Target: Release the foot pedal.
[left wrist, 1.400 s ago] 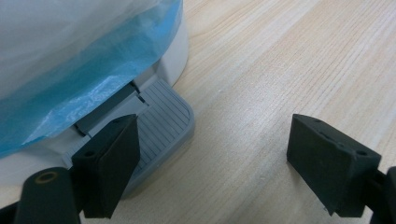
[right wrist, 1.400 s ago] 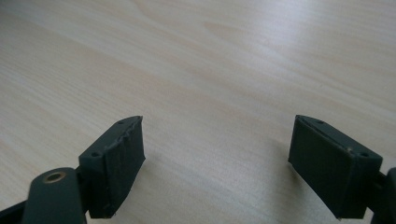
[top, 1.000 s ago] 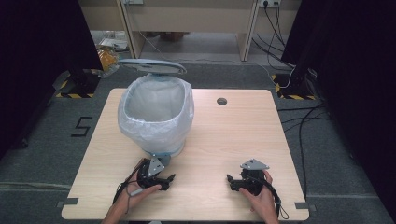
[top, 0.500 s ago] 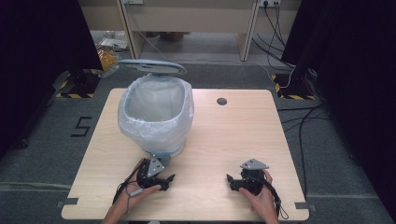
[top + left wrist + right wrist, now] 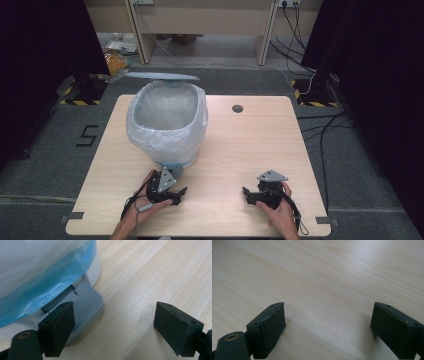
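Nothing moved in last second: your left gripper (image 5: 172, 192) stays released, lower left of high view, just short of pedal (image 5: 86, 305) of lined pedal bin (image 5: 167, 122). Right gripper (image 5: 252, 195) idle, released, over bare table (image 5: 250, 145). Lid up; pedal press looks next.

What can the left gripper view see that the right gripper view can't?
Left gripper view: the bin's grey ribbed pedal, its white base and the blue-and-clear bag, close by the left gripper. Right gripper view: nothing extra, just bare wood beyond the right gripper. Both: the wooden table and two black jaws spread wide apart, holding nothing.
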Available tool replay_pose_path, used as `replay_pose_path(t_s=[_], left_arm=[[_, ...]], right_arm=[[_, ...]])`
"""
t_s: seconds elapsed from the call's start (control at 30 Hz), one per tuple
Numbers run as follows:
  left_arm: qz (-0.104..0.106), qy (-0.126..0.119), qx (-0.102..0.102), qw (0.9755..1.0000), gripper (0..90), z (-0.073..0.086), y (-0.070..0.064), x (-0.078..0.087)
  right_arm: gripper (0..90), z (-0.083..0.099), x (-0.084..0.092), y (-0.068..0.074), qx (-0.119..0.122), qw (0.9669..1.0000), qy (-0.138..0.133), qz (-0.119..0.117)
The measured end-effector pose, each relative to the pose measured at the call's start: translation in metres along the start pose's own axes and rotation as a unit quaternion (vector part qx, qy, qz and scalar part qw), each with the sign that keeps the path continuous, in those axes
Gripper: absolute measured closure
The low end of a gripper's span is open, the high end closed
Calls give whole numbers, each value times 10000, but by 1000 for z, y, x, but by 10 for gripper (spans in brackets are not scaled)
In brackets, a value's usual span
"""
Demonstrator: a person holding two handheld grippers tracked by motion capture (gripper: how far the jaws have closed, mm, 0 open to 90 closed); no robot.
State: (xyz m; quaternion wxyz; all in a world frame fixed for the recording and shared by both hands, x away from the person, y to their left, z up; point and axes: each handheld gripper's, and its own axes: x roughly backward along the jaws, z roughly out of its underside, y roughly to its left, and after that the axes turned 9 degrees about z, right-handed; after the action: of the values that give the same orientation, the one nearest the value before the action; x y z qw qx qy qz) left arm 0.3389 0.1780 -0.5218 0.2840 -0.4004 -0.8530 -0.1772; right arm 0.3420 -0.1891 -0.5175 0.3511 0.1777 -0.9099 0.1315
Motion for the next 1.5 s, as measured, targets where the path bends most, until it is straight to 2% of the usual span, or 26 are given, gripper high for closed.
replay_pose_path(t_s=[0.07, 0.13, 0.33, 0.5, 0.53, 0.67, 0.8, 1.0, 1.27, 1.5], left_arm=[[94, -36, 140, 9999, 166, -1, 2, 3], [113, -53, 174, 9998, 166, -1, 2, 3], [105, -96, 166, 9998, 166, -1, 0, 5], [88, -285, 191, 9994, 165, -5, 2, 12], [135, -218, 225, 9994, 167, -5, 3, 13], [159, -292, 324, 9989, 166, -4, 6, 15], [314, -282, 471, 9980, 171, -4, 7, 22], [194, -302, 575, 9977, 169, 3, 10, 34], [53, -264, 732, 9970, 167, 20, 19, 44], [-25, -294, 803, 9963, 165, 23, 23, 49]], right_arm=[[124, 0, 0, 0, 14, 10000, 11, -12], [124, 0, 0, 0, 15, 10000, 12, -13], [124, 0, 0, 0, 17, 10000, 12, -14], [123, 0, 0, 0, 18, 10000, 12, -14], [122, 0, 0, 0, 13, 10000, -5, -18], [120, 0, 0, 0, 22, 10000, 13, -25], [120, 0, 0, 0, 21, 10000, 7, -26], [120, 0, 0, 0, 19, 10000, 7, -26], [120, 0, -1, 0, 17, 10000, 5, -26], [119, 0, -1, -1, 24, 10000, 6, -47]])
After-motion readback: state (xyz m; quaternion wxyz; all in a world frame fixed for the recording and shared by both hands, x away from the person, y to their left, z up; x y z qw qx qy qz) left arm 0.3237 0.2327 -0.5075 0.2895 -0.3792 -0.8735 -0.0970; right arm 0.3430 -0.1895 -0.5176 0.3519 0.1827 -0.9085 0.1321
